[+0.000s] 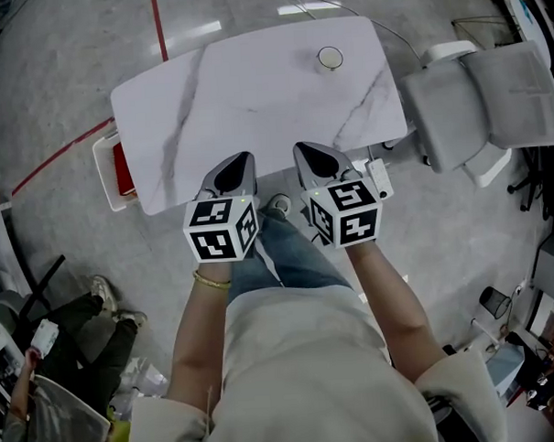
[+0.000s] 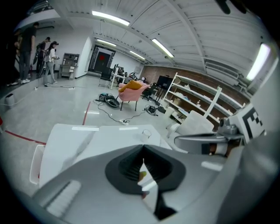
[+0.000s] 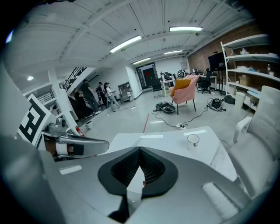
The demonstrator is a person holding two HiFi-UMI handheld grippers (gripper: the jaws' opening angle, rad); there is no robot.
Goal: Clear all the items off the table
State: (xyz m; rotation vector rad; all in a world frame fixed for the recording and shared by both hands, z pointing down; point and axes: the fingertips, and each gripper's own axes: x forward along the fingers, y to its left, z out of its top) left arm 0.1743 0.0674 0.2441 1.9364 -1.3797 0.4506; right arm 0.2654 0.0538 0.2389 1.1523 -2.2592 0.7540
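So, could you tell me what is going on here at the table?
A person stands at the near edge of the white marble table with a gripper in each hand. The left gripper and the right gripper are both shut and empty, side by side over that edge. One small cup stands near the far edge, untouched.

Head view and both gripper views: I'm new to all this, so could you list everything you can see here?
table: one, white marbled, in front of the person
cup: one, pale, on the table's far side
armchair: one, grey, right of the table
bin: one, white with red inside, at the table's left edge
floor lines: two, red, left of the table
pink chair: one, far across the room
left gripper: grey, jaws shut, empty, at the table's near edge
right gripper: grey, jaws shut, empty, beside it
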